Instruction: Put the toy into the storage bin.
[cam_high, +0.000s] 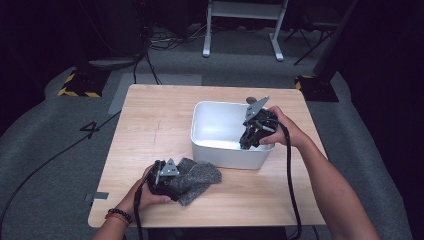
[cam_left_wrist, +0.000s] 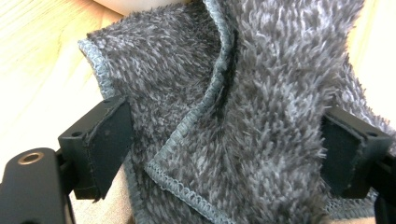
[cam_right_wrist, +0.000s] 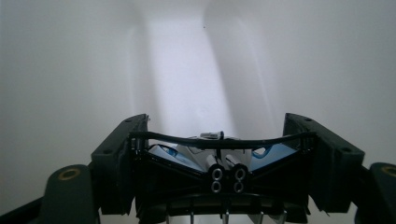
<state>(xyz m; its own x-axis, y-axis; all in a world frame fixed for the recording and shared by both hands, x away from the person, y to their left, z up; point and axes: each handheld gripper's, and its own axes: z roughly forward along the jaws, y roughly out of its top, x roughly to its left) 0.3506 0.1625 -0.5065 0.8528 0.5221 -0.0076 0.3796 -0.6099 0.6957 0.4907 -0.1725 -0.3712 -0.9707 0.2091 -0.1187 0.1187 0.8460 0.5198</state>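
1. High view: a white plastic bin (cam_high: 227, 145) stands on the wooden table (cam_high: 150, 130). The right gripper (cam_high: 248, 141) dips inside the bin against its right wall. The left gripper (cam_high: 175, 189) sits on a grey fluffy cloth (cam_high: 200, 177) lying on the table, touching the bin's front wall.

2. Left gripper view: the cloth (cam_left_wrist: 261, 116) is bunched and folded between the jaws, which stand wide at either side of it. The pads meet the pile at its edges, but I cannot tell whether they press it.

3. Right gripper view: the right gripper (cam_right_wrist: 219, 144) holds a black clip-like object (cam_right_wrist: 219, 161), with blue and white parts behind it, spanning jaws about half spread. The bin's white inner walls (cam_right_wrist: 70, 70) lie ahead.

4. Progress, as I judge it: the clip object is in the bin but not yet let go. The cloth is not yet lifted, so gripping it and moving it remain.
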